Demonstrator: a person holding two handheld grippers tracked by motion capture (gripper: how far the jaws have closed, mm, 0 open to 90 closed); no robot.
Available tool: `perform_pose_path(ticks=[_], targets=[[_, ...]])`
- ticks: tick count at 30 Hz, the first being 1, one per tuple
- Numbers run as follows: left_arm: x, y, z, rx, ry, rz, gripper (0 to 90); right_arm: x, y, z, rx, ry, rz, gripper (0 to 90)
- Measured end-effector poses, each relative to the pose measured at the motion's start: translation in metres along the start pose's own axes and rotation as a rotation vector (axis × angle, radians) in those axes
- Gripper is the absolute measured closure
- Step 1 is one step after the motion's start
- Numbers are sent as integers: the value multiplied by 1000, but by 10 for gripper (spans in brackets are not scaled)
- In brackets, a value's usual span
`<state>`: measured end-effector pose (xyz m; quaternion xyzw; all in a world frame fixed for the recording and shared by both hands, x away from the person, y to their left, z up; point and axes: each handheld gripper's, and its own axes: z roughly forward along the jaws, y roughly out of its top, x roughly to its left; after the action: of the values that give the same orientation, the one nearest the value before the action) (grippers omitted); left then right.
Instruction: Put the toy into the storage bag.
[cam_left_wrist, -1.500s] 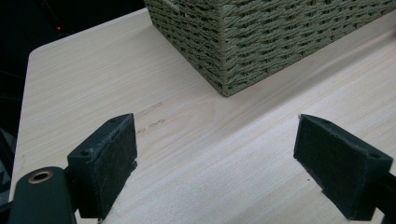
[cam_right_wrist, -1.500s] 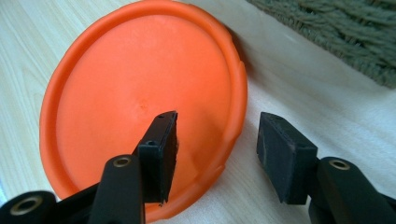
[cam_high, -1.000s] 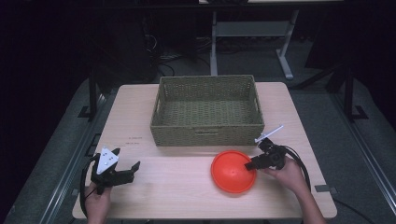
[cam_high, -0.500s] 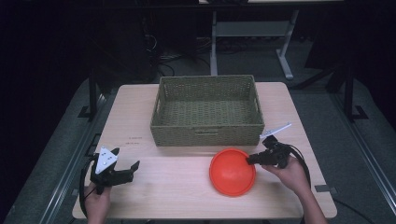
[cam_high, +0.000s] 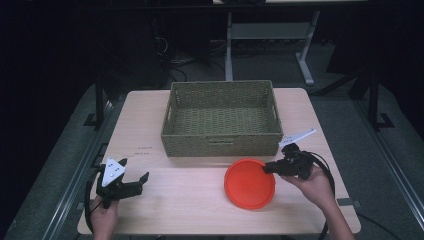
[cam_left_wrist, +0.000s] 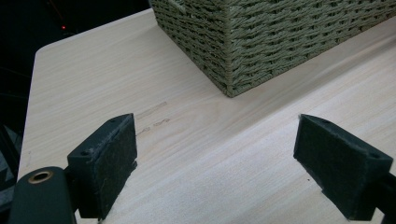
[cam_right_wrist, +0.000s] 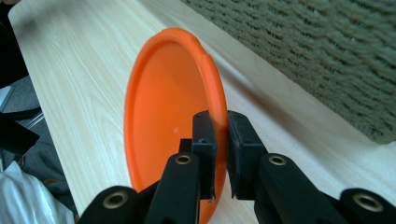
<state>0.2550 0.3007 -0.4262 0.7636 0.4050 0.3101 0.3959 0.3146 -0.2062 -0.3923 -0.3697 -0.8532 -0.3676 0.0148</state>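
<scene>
An orange plate (cam_high: 249, 183) hangs just above the wooden table (cam_high: 190, 200), in front of the woven basket (cam_high: 222, 117). My right gripper (cam_high: 266, 168) is shut on the plate's right rim; its jaws have just closed on that rim. In the right gripper view the two pads (cam_right_wrist: 219, 140) pinch the rim of the orange plate (cam_right_wrist: 163, 116), which stands tilted on edge. My left gripper (cam_high: 135, 179) rests at the table's front left, open, with bare wood between its pads (cam_left_wrist: 105, 158).
The olive woven basket stands at the table's middle back, and its near corner (cam_left_wrist: 229, 70) shows in the left gripper view. The basket wall (cam_right_wrist: 317, 51) runs close beside the plate in the right gripper view. A dark floor surrounds the table.
My right gripper has closed on the plate's rim and lifted it slightly, tilting the plate. The left gripper has not moved.
</scene>
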Motion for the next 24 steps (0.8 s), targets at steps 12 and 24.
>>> perform_pose_path(ticks=[12, 24], targets=[[-1, 1, 0, -3, 2, 14, 128, 4, 9, -14, -35, -12, -9, 823], [-1, 1, -1, -2, 8, 9, 128, 5, 15, -27, -59, -9, 3, 823]])
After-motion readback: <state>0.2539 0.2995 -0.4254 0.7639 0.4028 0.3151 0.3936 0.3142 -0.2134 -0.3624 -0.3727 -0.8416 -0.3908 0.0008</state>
